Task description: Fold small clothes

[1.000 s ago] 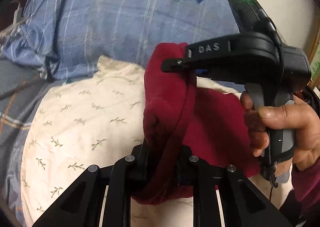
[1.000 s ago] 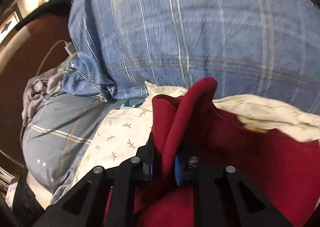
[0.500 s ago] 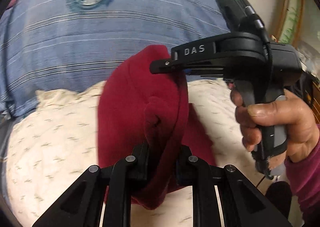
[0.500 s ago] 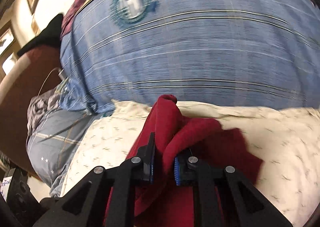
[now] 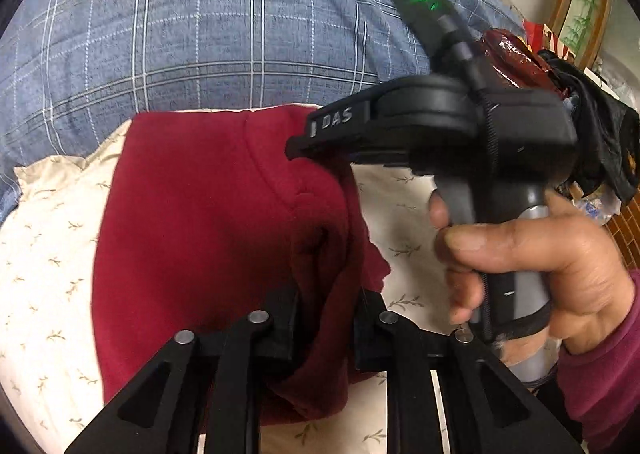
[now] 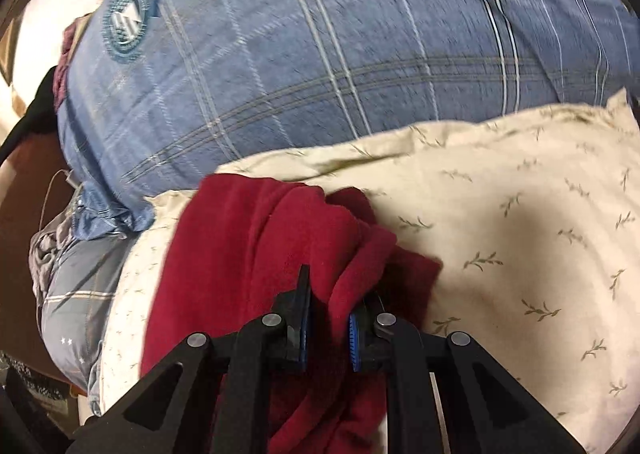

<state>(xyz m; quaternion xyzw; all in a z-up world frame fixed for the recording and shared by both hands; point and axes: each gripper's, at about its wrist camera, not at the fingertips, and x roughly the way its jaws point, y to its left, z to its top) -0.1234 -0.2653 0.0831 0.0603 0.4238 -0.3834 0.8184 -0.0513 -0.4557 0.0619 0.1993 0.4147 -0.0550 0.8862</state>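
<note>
A dark red fleece garment (image 5: 208, 230) lies spread over a cream leaf-print pillow (image 5: 44, 254). My left gripper (image 5: 326, 318) is shut on a bunched fold of the garment near its right edge. My right gripper (image 6: 328, 318) is shut on another fold of the same garment (image 6: 260, 238). In the left wrist view the right gripper (image 5: 296, 148) comes in from the right, held by a hand (image 5: 532, 254), with its tip over the garment's upper right part.
A big blue plaid pillow (image 5: 224, 22) with a round crest stands behind the cream pillow (image 6: 520, 214). A grey plaid sheet (image 6: 72, 294) and a wooden bed frame lie at left. Dark clutter (image 5: 600, 126) sits at right.
Both grippers have carried the garment's held edge over and down to the left. The garment now lies flatter and wider on the cream pillow. Both grips are unchanged.
</note>
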